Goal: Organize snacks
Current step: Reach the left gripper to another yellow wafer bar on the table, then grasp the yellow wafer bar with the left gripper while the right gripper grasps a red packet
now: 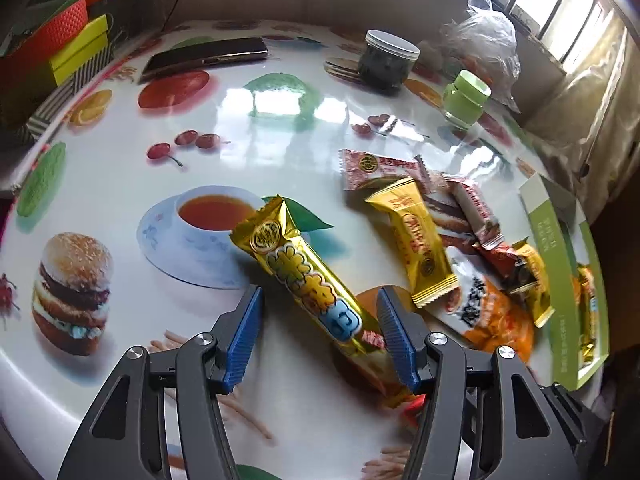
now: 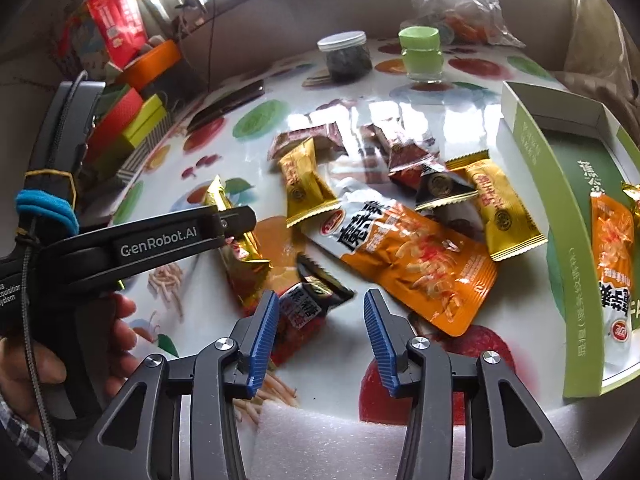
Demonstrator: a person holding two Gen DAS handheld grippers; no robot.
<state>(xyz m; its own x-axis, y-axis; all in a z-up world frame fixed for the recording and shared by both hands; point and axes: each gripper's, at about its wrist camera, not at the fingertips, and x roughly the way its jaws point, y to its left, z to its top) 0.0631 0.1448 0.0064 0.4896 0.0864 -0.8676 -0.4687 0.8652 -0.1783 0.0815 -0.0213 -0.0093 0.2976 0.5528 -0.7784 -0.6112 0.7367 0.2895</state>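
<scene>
Both hand-held grippers gape: left (image 1: pixel 320 320) straddles the gold snack bar (image 1: pixel 304 276), right (image 2: pixel 320 328) empty.

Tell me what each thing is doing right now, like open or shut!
Left gripper: open, straddling the long gold snack bar.
Right gripper: open, holding nothing.
Green box: open, an orange packet inside.
Dark jar: lid on.
Green jar: lid on.

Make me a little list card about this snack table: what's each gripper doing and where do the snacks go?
left gripper: open, around the long gold snack bar
right gripper: open, holding nothing, over a small black-and-red packet
loose snacks: big orange packet, gold packets, red packets on the table
green box: open, an orange packet inside
</scene>
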